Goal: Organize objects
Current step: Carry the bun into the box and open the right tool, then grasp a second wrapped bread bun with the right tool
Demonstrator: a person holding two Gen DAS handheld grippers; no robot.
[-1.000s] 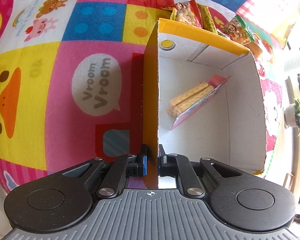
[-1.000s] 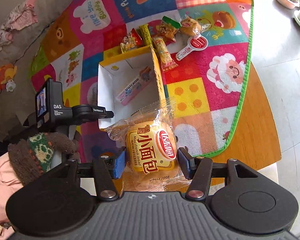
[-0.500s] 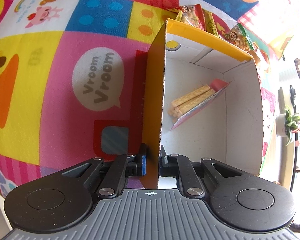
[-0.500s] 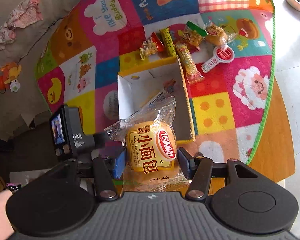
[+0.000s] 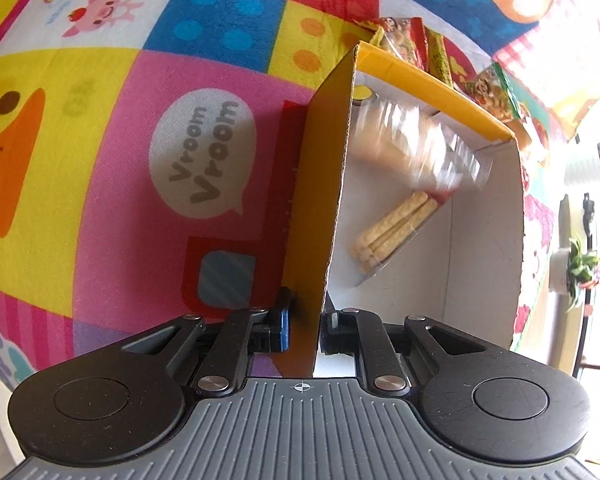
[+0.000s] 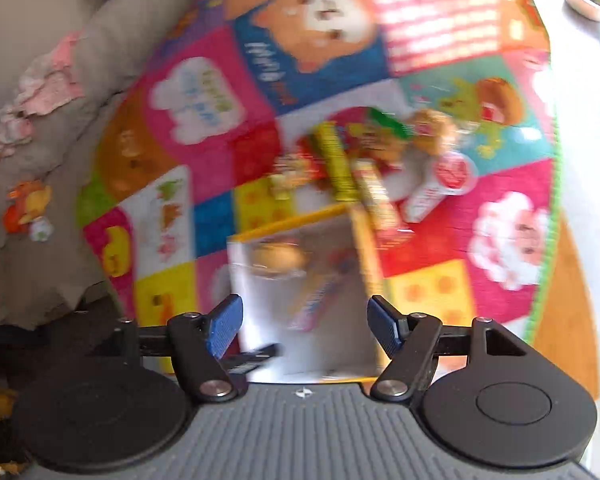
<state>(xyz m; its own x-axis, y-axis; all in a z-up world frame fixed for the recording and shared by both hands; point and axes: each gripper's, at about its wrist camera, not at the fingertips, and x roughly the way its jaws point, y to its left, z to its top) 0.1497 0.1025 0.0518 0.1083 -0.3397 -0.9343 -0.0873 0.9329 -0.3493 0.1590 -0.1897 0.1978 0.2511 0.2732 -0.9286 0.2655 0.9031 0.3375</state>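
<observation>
A yellow cardboard box point(image 5: 320, 184) with a white inside lies open on the play mat. My left gripper point(image 5: 303, 326) is shut on its near side wall. Inside it lies a biscuit-stick pack point(image 5: 388, 232), and a clear-wrapped bread packet point(image 5: 412, 148) is blurred in motion in the box. In the right wrist view the box point(image 6: 364, 248) is below my right gripper point(image 6: 305, 322), which is open and empty, with the bread packet point(image 6: 278, 260) blurred inside the box.
Several snack packs point(image 6: 364, 168) lie on the mat beyond the box, also in the left wrist view point(image 5: 428, 52). The colourful mat point(image 6: 512, 240) ends at a green edge on the right, over a wooden table point(image 6: 572, 320). A grey sofa point(image 6: 40, 120) is at the left.
My right gripper has opened and let go of the bread packet, which has dropped into the box. The left gripper still holds the box wall.
</observation>
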